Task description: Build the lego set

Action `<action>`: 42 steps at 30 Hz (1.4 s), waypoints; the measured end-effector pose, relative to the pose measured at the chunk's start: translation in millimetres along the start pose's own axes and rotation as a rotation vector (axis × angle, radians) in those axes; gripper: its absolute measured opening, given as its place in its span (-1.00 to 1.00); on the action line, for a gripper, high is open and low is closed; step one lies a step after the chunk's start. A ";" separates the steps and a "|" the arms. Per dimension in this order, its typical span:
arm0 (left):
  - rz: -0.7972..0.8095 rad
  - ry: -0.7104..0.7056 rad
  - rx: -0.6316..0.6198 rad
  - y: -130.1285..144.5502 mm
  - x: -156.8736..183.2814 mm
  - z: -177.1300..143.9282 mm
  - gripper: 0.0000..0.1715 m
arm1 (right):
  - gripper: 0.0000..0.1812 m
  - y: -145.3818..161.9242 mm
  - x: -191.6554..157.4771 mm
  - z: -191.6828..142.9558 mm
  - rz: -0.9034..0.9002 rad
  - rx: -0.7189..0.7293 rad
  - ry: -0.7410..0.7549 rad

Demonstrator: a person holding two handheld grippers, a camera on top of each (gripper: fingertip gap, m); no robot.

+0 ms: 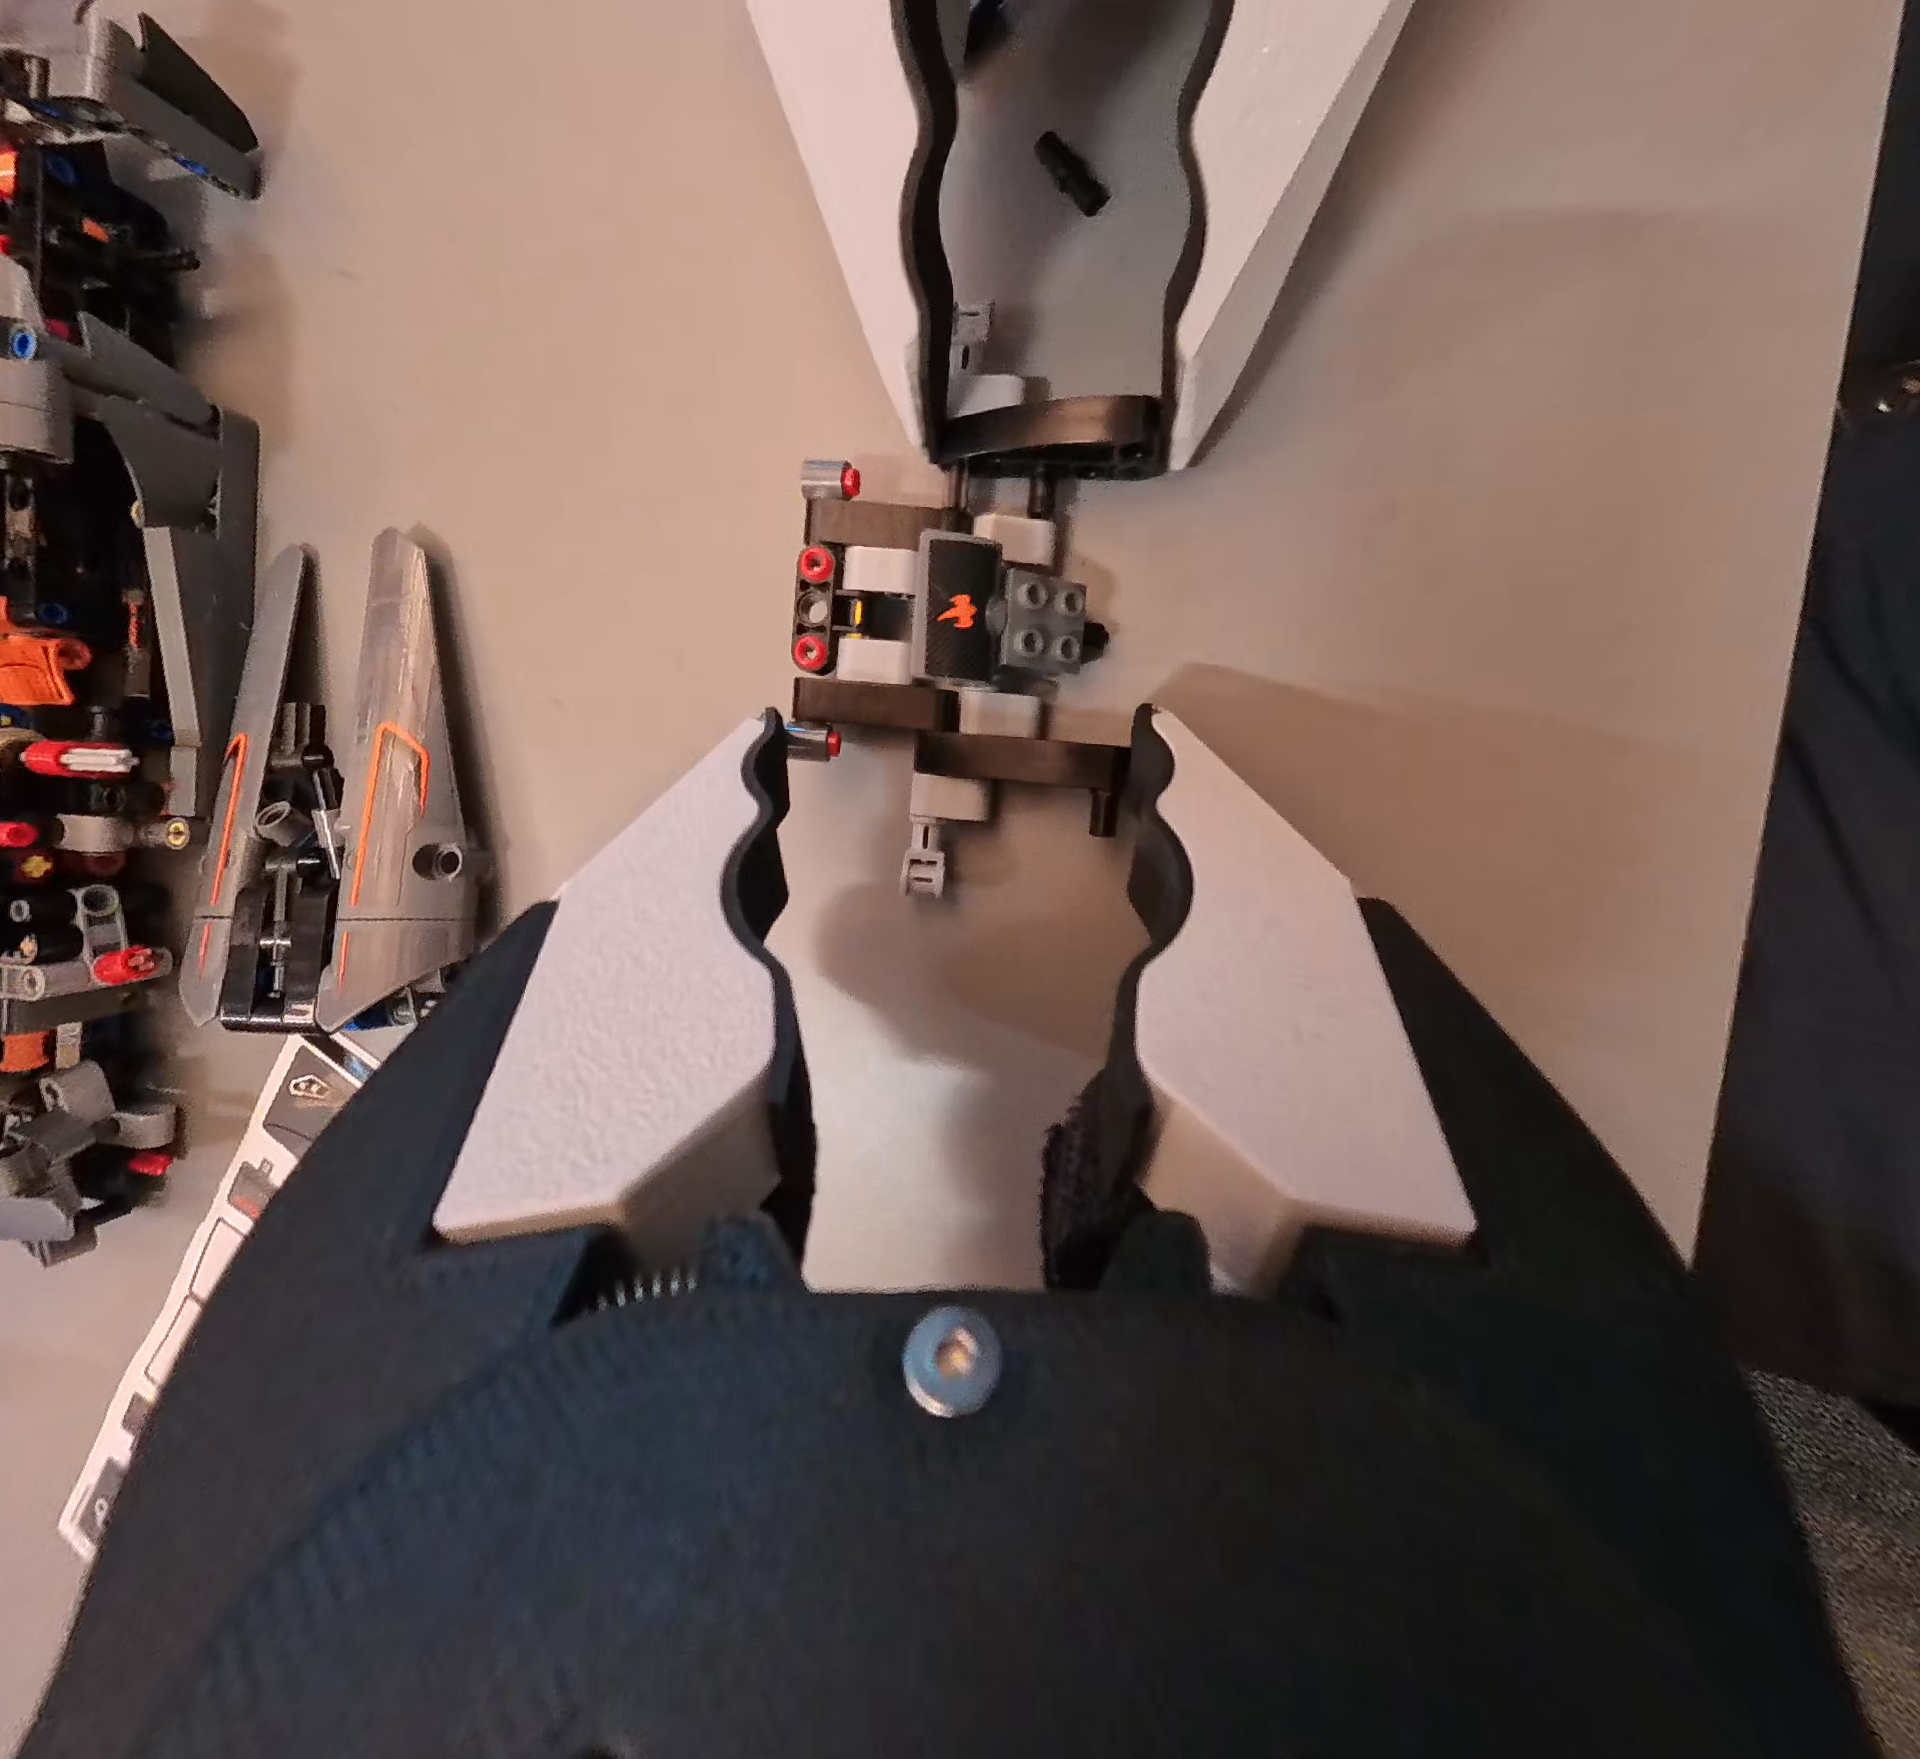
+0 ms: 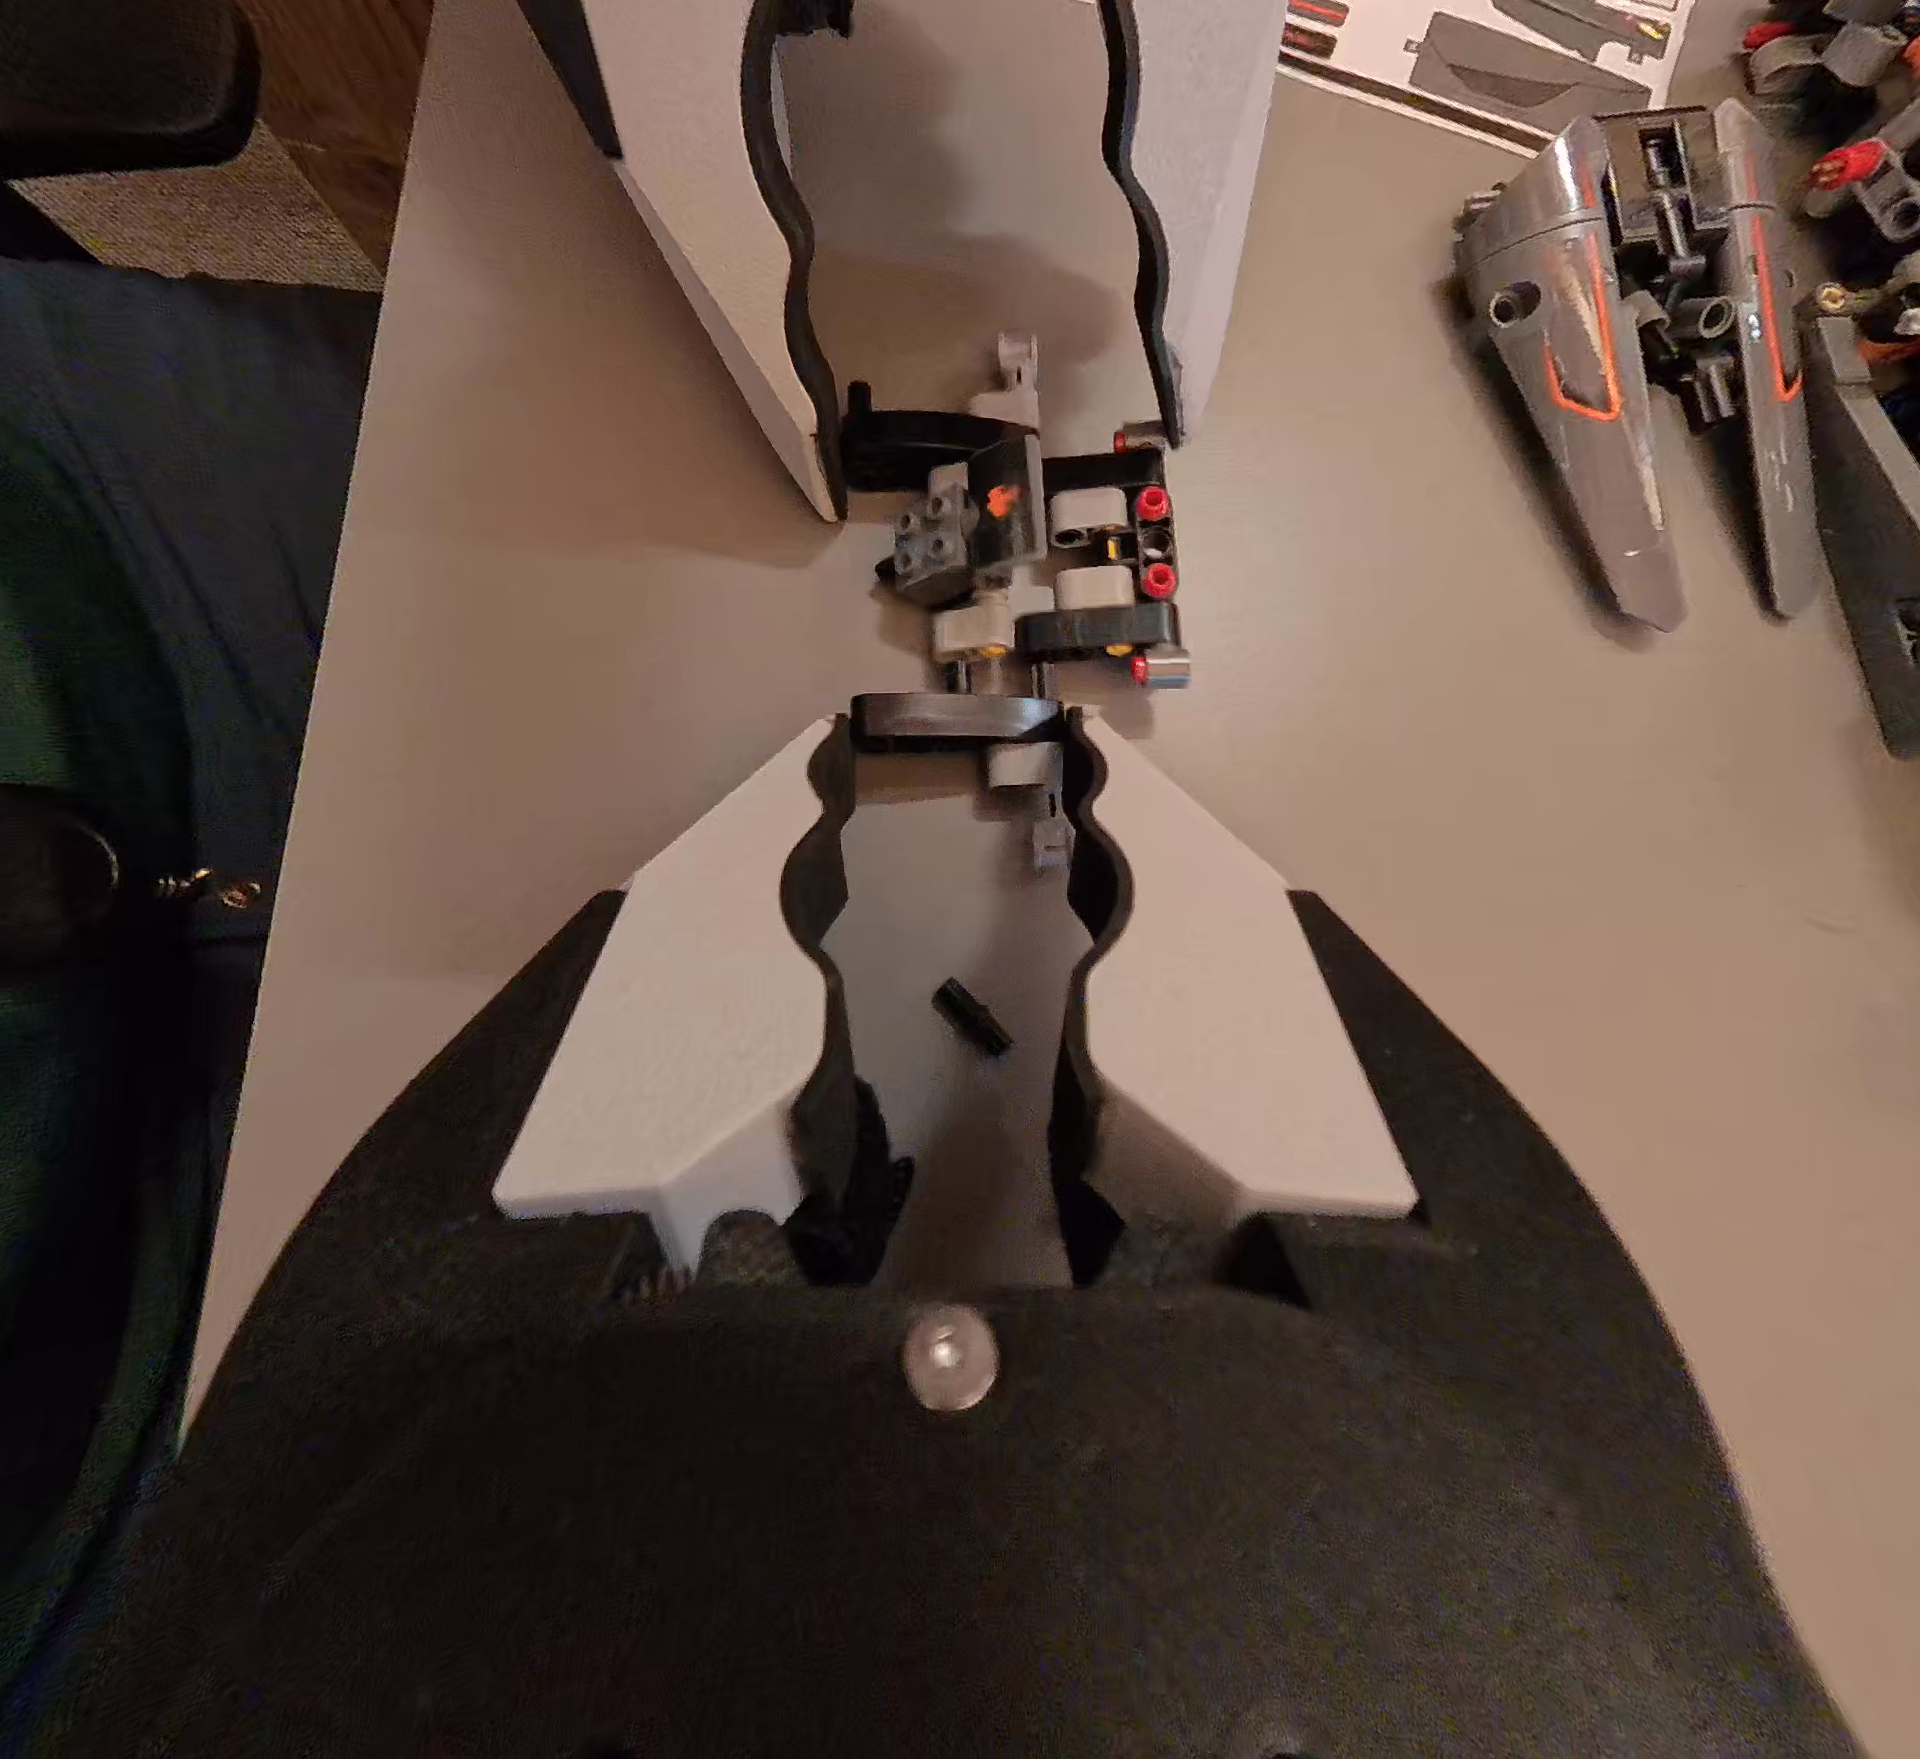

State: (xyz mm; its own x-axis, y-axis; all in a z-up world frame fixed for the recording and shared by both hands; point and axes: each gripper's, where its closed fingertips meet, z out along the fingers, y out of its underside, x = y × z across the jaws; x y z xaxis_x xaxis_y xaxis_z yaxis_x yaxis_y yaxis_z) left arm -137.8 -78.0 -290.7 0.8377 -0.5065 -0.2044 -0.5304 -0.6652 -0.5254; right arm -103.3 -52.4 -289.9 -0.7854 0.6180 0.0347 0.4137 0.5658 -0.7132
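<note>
Left tongs (image 1: 951, 733) grip a small black-and-grey brick sub-assembly (image 1: 940, 634); right tongs (image 2: 956, 722) clamp its black curved beam (image 2: 951, 710). Larger grey winged sections (image 2: 1631, 359) sit finished on the counter (image 2: 1351, 774), so joining seems to remain.

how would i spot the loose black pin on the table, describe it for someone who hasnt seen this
Start at the small lego assembly in the middle of the beige table, flanked by the two claws. The pin lies alone on the table between the right claw's fingers, behind its tips. Unlike the other black parts, it is a short bare peg attached to nothing.
</note>
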 end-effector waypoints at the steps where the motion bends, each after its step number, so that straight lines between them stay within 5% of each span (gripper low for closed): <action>1: 0.001 0.004 -0.003 0.3 1.3 -0.5 -0.25 | -0.58 1.9 0.5 0.6 -0.004 -0.010 0.003; 6: -0.051 0.058 0.053 -7.9 -4.1 -19.0 -0.20 | -0.58 2.1 -1.9 1.7 -0.029 -0.011 0.002; 9: -0.068 0.078 0.097 -21.6 -19.9 -31.1 -0.40 | -0.58 1.4 -2.6 2.5 -0.032 -0.007 -0.001; 13: -0.027 0.118 0.029 -26.0 -36.6 -18.6 -0.63 | -0.58 1.5 -1.4 2.6 -0.027 -0.002 0.002; 24: -0.065 0.343 -0.075 -13.8 -16.5 11.5 -0.84 | -0.58 1.4 -1.5 2.3 -0.037 0.015 -0.001; 42: -0.158 0.371 0.024 -14.3 -14.2 15.2 -0.84 | -0.58 0.7 -0.8 0.2 -0.096 0.035 0.053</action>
State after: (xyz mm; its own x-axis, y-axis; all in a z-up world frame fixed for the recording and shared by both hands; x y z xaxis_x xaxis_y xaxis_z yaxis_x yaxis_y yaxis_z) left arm -140.2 -52.9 -292.8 0.8026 -0.5653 0.1904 -0.3917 -0.7401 -0.5466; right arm -102.5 -52.6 -290.5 -0.7949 0.5902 0.1406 0.3205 0.6053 -0.7286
